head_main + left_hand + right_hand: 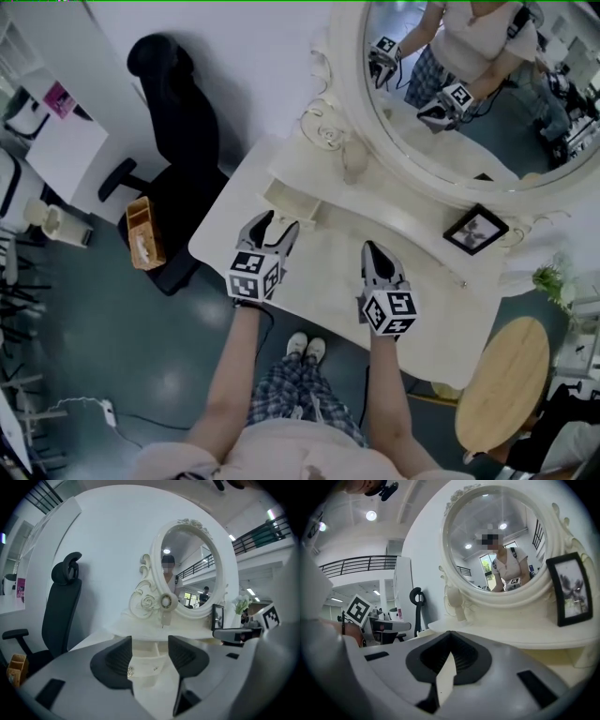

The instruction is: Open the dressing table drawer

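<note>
Drawer sits pulled open just beyond the left claw, whose jaws stand apart and grip nothing, while the right claw beside it is pinched together, both over the white table before the round mirror.

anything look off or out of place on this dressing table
Only the small drawer at the left of the dressing table stands out: it sticks out, pulled open. The picture frame stands in place on the right, and nothing looks spilled or broken.
</note>
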{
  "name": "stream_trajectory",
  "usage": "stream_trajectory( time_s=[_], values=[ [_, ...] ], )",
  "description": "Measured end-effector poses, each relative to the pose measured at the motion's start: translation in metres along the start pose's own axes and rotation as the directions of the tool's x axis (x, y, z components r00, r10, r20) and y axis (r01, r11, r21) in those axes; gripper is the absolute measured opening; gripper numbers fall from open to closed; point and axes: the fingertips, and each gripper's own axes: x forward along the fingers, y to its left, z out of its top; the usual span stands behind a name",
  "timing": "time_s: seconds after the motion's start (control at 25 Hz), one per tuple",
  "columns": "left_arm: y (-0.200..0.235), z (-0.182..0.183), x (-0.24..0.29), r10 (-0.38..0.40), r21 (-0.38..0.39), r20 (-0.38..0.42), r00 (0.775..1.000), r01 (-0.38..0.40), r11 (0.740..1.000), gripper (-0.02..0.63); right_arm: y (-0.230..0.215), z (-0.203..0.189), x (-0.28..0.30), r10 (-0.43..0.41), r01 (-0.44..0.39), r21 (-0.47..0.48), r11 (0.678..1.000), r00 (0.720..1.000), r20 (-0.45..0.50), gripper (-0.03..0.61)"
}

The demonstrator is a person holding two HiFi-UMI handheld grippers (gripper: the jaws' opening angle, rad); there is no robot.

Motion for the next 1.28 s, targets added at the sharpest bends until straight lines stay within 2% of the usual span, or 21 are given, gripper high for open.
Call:
stream_trajectory(
  time_s=[0.32, 0.56, 0.84, 1.28],
  values=[
    [-0.055, 0.054, -0.018, -0.083, 0.069, 0.085, 0.993, 0.077, 0.995, 0.132, -0.037, 0.052, -0.061, -0.128, 0.129, -0.005, 0.992, 0.986, 0.107, 0.015],
    [-0.092, 0.077, -0.026, -0.140, 0.115, 0.125, 0.982, 0.126, 0.985, 0.061, -0.066, 0.076, -0.112, -0.225, 0.227, 0.003, 0.974, 0.961, 0.163, 0.015],
    [-0.117, 0.093, -0.025, -0.184, 0.146, 0.145, 0.972, 0.163, 0.976, 0.032, -0.091, 0.079, -0.163, -0.321, 0.323, 0.020, 0.946, 0.928, 0.189, 0.015],
    [-0.143, 0.088, -0.016, -0.246, 0.159, 0.140, 0.959, 0.224, 0.962, 0.028, -0.122, 0.080, -0.212, -0.419, 0.425, 0.025, 0.905, 0.880, 0.222, 0.015]
  ],
)
